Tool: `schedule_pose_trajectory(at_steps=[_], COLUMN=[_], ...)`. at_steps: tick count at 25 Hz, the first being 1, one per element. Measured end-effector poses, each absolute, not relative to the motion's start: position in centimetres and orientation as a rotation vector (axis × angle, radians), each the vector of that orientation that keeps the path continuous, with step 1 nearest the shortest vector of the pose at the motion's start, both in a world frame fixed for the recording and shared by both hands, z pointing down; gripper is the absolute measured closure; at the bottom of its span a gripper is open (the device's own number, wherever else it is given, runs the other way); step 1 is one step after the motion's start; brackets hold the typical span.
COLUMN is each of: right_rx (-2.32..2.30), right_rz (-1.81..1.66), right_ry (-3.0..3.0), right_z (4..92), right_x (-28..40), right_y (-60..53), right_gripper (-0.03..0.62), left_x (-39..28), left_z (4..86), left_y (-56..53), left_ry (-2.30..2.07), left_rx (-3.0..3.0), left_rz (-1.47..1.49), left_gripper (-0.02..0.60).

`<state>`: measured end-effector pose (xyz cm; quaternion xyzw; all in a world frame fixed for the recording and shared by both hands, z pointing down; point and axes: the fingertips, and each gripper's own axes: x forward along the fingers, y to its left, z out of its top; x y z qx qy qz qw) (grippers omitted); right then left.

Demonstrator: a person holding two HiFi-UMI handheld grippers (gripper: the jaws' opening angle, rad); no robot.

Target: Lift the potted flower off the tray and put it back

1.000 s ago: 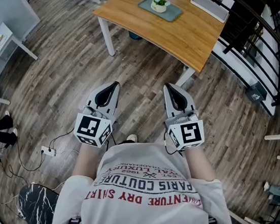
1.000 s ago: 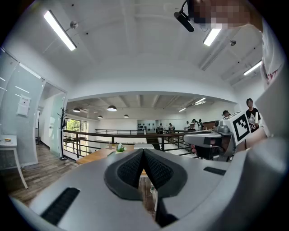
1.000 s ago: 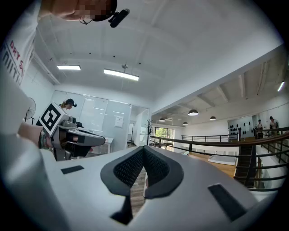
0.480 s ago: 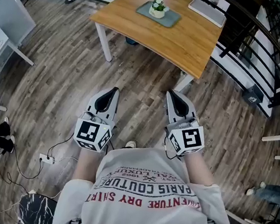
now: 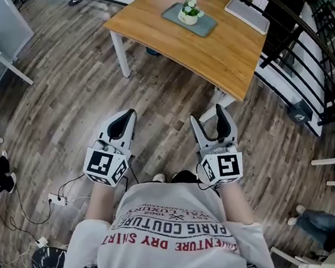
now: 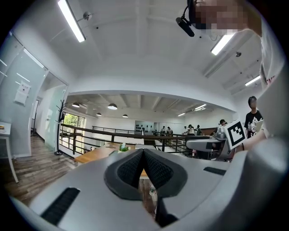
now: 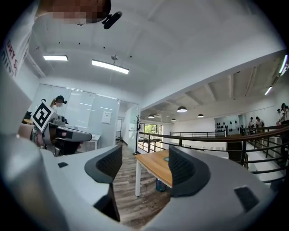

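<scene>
Ahead, the potted flower (image 5: 189, 12) stands upright on its tray (image 5: 205, 26).

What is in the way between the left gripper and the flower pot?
Nothing visible. From the left gripper to the potted flower on its tray there is only floor and bare table.

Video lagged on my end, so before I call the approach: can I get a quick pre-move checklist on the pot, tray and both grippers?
1. Potted flower upright on the tray: ok.
2. Tray flat on the table: ok.
3. Right gripper open and empty: ok; its jaws have just been opening, nothing between them.
4. Left gripper open: not ok; jaws together, holding nothing.
5. Pot within reach: not ok; both grippers hang over the floor, short of the table.
6. Good grip spot on the pot: cannot tell, too small in view.
</scene>
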<state>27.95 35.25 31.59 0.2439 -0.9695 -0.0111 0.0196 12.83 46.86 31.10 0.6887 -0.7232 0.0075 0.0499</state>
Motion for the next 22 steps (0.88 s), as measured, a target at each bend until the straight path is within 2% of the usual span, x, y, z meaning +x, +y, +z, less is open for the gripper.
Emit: schedule_pose_trajectory(at_steps=[11,22], right_rx=[0.627,0.603], right_rz=[0.041,0.102], right_ry=[-2.988,-2.997], right_z=[35.7,36.2], right_x=[19.5,9.5], right_y=[26.7,8.2], right_gripper=[0.273,0.275], left_x=[5.8,-3.6], left_z=[35.0,33.6], left_y=[39.8,21.8], left_ry=[-2.223,-2.254], left_rx=[1.992,2.0], left_rz=[0.068,0.133], left_gripper=[0.569,0.569])
